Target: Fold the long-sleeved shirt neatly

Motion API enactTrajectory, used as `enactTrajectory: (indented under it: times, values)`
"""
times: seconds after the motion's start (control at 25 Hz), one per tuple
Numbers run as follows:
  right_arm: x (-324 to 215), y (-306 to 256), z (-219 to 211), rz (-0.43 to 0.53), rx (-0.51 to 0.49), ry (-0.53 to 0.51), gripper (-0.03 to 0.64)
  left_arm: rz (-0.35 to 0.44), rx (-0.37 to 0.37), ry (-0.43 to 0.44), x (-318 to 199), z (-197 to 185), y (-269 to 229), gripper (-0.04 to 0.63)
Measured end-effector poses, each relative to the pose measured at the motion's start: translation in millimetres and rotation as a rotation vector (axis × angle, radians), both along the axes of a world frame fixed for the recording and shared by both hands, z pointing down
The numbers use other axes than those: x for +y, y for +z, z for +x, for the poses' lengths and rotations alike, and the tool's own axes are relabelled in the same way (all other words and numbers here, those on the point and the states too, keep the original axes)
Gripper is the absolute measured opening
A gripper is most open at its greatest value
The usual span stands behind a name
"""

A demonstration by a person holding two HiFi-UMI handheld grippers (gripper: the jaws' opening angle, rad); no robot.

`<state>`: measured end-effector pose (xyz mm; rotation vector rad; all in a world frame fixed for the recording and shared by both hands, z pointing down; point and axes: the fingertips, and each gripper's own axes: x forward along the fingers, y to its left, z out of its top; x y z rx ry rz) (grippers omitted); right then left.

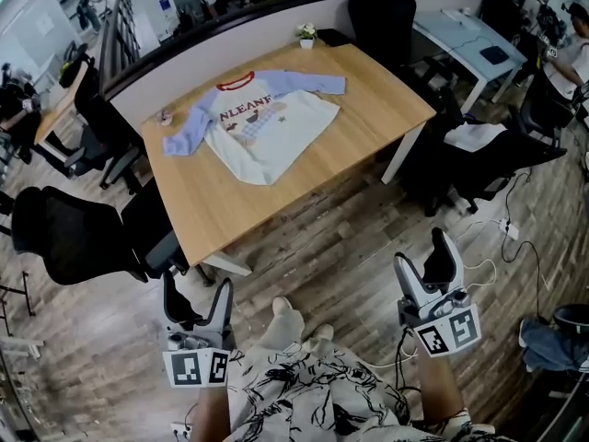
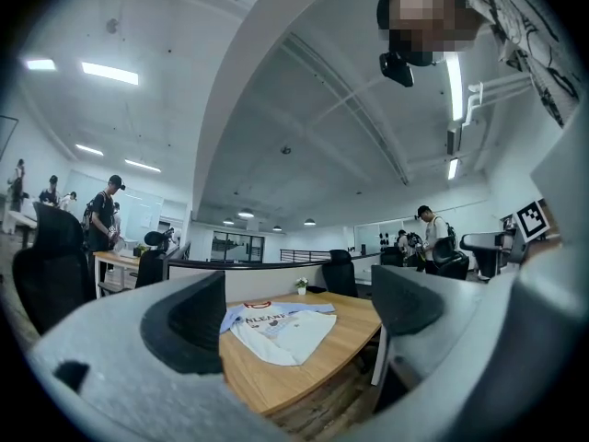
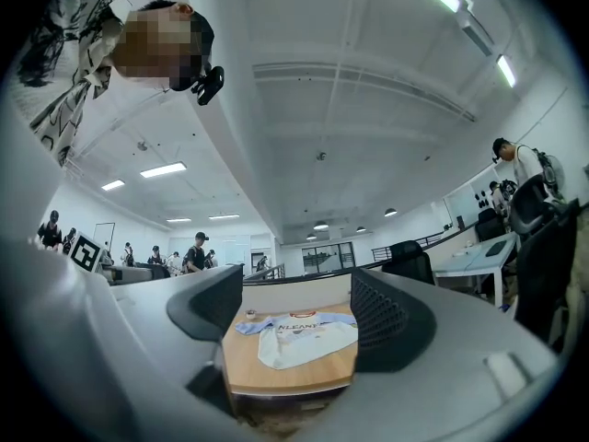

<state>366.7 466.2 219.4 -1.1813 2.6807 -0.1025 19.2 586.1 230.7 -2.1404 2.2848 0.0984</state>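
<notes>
Shirt [image 1: 262, 122], print side up and unfolded, lies on the table [image 1: 304, 215] in the upper centre of the frame, sleeves out to either side. The step in hand is the approach: it is best aimed at a sleeve or side hem, pinching cloth without dragging the body. Left gripper [image 1: 197, 295] and right gripper [image 1: 425, 258], at the bottom of the frame, point roughly level towards the table, well short of it. Both have their jaws wide apart and hold nothing.

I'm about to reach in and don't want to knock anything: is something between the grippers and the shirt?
Nothing visible. The left gripper and right gripper are open over the floor; only bare table lies before the shirt. The small plant sits beyond it.
</notes>
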Motion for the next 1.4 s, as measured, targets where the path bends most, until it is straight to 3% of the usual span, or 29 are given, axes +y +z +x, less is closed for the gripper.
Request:
enactTrajectory:
  times: [0.36, 0.8, 1.04, 1.4]
  values:
    - [-42.7, 9.6, 19.3, 0.004, 0.009, 0.081, 0.362, 0.023, -0.003, 0.041, -67.0, 0.6, 9.9, 0.492]
    - [-170.4, -25.4, -2.3, 0.063, 0.029, 0.163, 0.360, 0.059, -0.007, 0.075, -221.5, -36.1, -3.2, 0.492]
    - [-234.2, -21.9, -34.2, 0.045, 0.031, 0.158, 0.356, 0.039, -0.018, 0.091, -284.2, -63.3, -1.8, 0.492]
    - [-291.6, -1.7, -70.2, 0.007, 0.062, 0.136, 0.356, -0.036, -0.027, 0.119, -337.4, -89.9, 24.3, 0.494]
